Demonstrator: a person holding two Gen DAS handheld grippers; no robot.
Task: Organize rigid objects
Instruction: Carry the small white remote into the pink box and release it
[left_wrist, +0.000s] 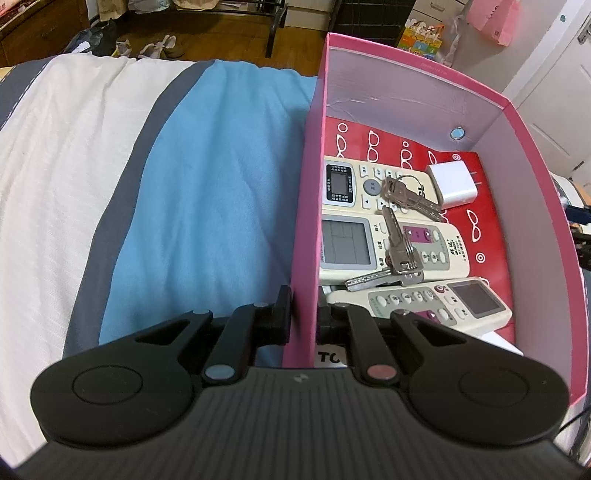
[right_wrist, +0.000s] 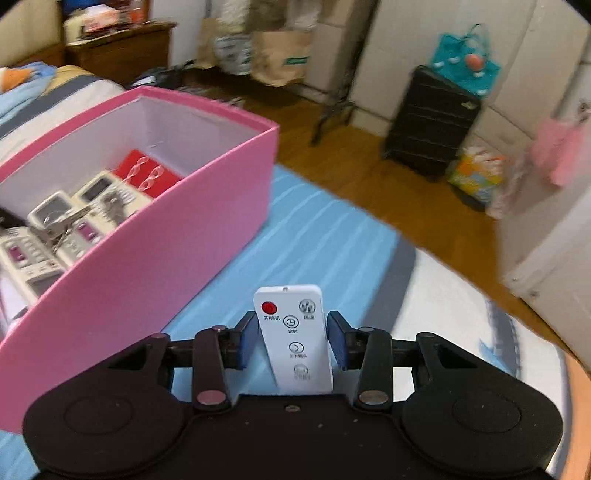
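Observation:
A pink box (left_wrist: 417, 64) stands on the bed with its top open. Inside lie three cream remotes (left_wrist: 369, 243), two bunches of keys (left_wrist: 402, 258), a white charger plug (left_wrist: 452, 182) and a red booklet (left_wrist: 487, 236). My left gripper (left_wrist: 304, 314) is shut on the box's near left wall, one finger outside and one inside. In the right wrist view, my right gripper (right_wrist: 293, 338) is shut on a small white remote (right_wrist: 291, 306) with a red button, held above the blue cover just right of the pink box (right_wrist: 166, 236).
The bed cover (left_wrist: 207, 192) is striped blue, grey and white and stretches left of the box. Beyond the bed's edge there is wooden floor with a black suitcase (right_wrist: 432, 125), bags (right_wrist: 476, 177) and a metal rack.

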